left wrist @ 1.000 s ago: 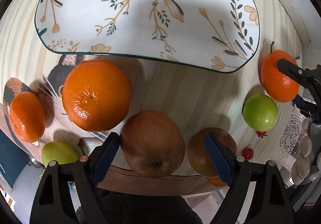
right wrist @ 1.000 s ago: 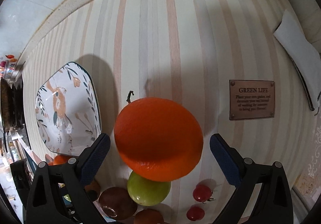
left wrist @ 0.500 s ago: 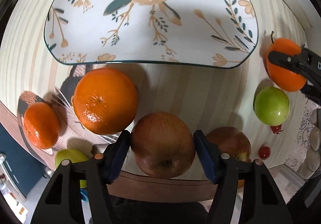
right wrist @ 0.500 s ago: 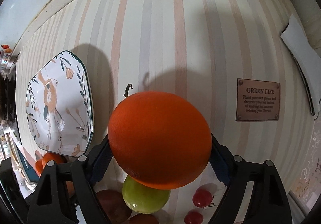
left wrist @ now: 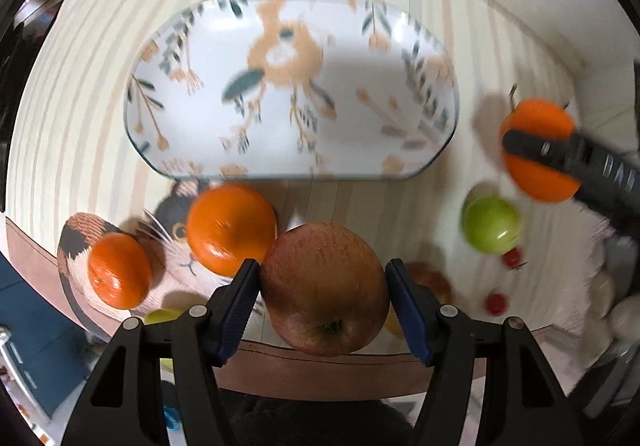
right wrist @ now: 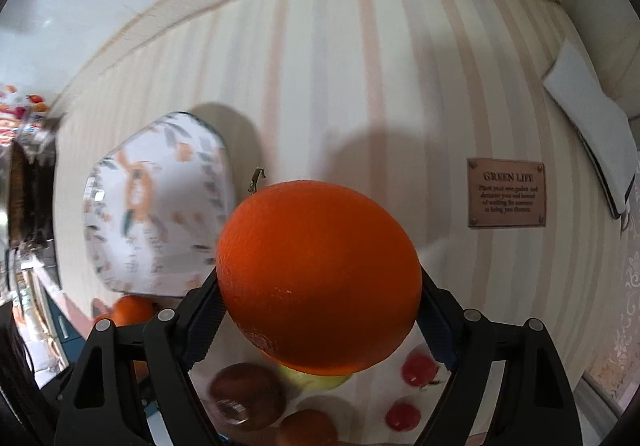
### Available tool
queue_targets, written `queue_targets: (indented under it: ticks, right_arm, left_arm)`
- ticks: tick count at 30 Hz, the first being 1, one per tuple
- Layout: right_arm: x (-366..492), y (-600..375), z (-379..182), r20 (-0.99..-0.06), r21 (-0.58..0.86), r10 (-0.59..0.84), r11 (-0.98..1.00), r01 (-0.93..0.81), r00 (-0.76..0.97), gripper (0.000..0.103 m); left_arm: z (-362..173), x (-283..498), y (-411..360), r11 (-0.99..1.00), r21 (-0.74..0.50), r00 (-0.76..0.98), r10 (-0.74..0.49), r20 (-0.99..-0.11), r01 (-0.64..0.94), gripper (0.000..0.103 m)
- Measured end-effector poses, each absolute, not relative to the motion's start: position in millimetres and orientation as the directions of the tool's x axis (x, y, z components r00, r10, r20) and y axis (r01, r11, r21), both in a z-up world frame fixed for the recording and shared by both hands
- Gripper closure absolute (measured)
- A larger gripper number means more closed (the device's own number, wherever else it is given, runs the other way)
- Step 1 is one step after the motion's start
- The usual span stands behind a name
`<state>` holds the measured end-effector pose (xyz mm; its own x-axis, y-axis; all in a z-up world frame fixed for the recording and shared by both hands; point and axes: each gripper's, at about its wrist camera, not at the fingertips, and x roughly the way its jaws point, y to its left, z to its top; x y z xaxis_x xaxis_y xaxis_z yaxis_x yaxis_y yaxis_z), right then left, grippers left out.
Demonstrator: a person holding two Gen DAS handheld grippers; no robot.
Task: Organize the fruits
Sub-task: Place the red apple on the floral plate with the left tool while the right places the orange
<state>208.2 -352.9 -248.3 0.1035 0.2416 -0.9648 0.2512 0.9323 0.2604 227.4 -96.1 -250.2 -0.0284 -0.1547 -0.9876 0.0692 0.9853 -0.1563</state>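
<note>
plate [left wrist: 292,86] pattern motion-blurred; green fruit [right wrist: 316,380] mostly hidden under orange [right wrist: 320,278]; second apple [left wrist: 430,280] behind claw finger.

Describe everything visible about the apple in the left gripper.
The apple is large and round, with dull red-brown skin finely streaked with yellow, looking whole and unbruised. Its dark calyx end faces the camera, low on the fruit. It sits clamped between the blue pads of the left gripper, one pad on each flank, above the near edge of the striped tablecloth; nothing else visibly touches it.
</note>
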Motion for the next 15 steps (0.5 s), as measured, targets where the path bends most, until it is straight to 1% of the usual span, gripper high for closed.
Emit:
queue_targets:
  ticks: [3,5,7,11,15]
  right_arm:
    - [226,-335,-227,-0.956,0.287,0.267,0.937,0.199,0.122,0.016]
    - [237,-322,-219,-0.948,0.312,0.294,0.936,0.163,0.125,0.016]
    - [251,-308,-218,-0.941,0.332,0.318,0.934,0.133,0.118,0.016]
    - [279,-273,-229,-0.941,0.334,0.327,0.939,0.086,0.091,0.016]
    - [305,-243,-258,-0.944,0.330,0.329,0.942,0.056,0.036,0.016]
  left_arm:
    - [-225,242,-76,0.980,-0.196,0.017,-0.197,-0.980,0.039,0.041]
    - [-205,264,-64,0.979,-0.202,0.045,-0.203,-0.978,0.021,0.041]
    - [-187,305,-70,0.982,-0.190,0.062,-0.190,-0.980,0.007,0.041]
    - [-187,344,-49,0.992,-0.122,0.068,-0.121,-0.990,-0.006,0.041]
    - [-210,388,-40,0.995,-0.098,0.001,-0.098,-0.995,-0.017,0.041]
